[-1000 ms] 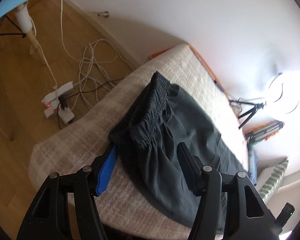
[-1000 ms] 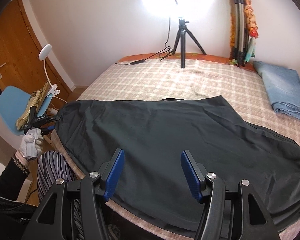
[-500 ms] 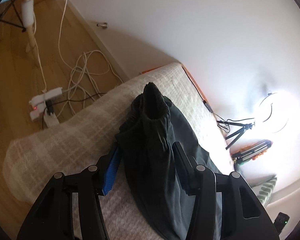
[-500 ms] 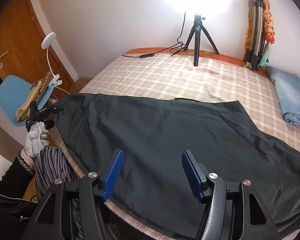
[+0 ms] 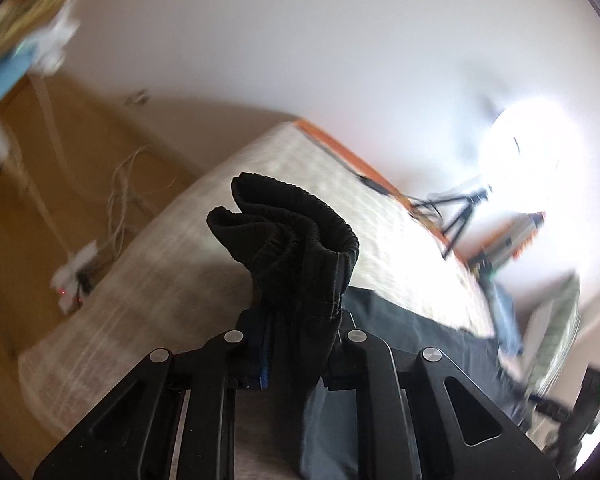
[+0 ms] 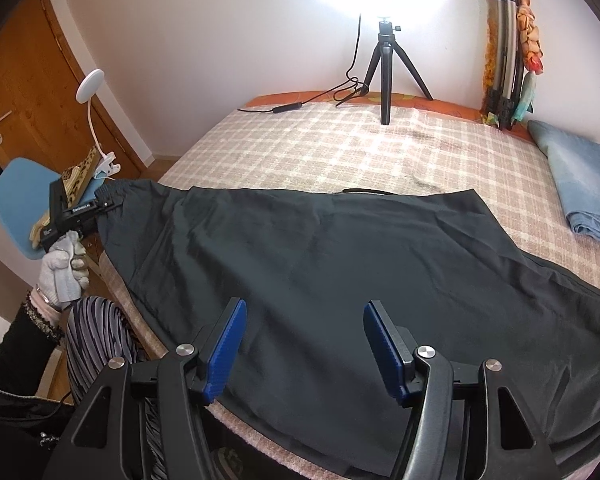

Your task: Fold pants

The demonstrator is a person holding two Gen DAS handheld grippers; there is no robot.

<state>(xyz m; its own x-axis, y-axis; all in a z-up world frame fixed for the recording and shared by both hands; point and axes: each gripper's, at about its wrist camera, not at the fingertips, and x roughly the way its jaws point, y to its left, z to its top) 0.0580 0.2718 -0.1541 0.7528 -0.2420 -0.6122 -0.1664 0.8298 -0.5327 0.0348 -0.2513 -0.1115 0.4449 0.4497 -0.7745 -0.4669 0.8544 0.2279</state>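
Note:
Black pants (image 6: 340,280) lie spread across the checked bed (image 6: 340,152), waistband at the left edge. My left gripper (image 5: 296,340) is shut on the bunched elastic waistband (image 5: 296,232), which stands up between its jaws; it also shows in the right wrist view (image 6: 100,208), lifting the waistband corner off the bed. My right gripper (image 6: 304,344) is open and empty, hovering just above the near edge of the pants, around the middle of the legs.
A ring light on a black tripod (image 6: 388,60) stands on the far side of the bed. Folded blue jeans (image 6: 580,184) lie at the right. A blue chair (image 6: 16,200) and clip lamp (image 6: 92,92) stand left of the bed. Cables and a power strip (image 5: 76,276) lie on the floor.
My left gripper closed on the waistband and lifted it off the bed. My right gripper stayed open and moved slightly closer over the pants.

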